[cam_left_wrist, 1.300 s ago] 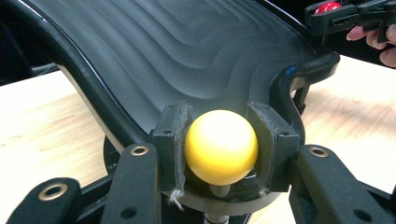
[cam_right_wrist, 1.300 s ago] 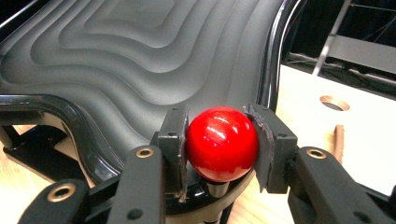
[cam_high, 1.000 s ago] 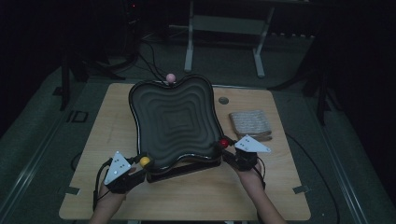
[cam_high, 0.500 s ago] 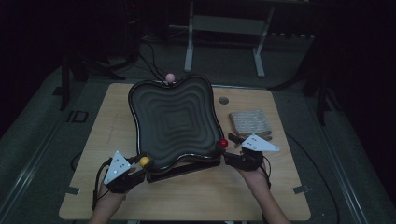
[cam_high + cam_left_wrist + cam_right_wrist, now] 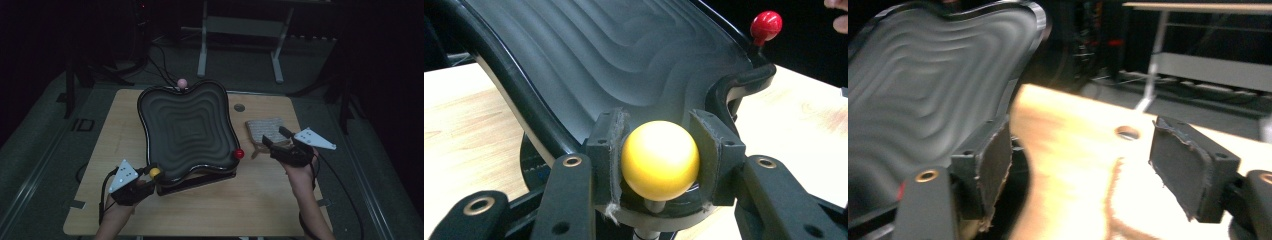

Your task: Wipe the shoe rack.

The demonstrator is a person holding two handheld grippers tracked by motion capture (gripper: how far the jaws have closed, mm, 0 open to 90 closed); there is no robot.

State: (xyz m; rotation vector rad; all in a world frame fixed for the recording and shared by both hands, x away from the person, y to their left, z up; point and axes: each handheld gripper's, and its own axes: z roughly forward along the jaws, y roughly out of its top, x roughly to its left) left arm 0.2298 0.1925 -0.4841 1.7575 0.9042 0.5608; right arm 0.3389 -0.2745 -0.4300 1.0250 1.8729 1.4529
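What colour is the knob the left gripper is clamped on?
Yellow. The knob sits between the left gripper pads, clearest in the left gripper view.

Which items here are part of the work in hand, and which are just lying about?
In use:
- dark wavy tray
- yellow knob, clamped by the left gripper
- red knob
- right gripper, jaws just opened, nothing between them

Lying about:
- woven cloth pad
- pink knob

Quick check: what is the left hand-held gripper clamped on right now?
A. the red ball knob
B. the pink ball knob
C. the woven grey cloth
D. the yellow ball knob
D: the left hand-held gripper has its pads pressed on both sides of the yellow ball knob at the near edge of the black wavy tray.
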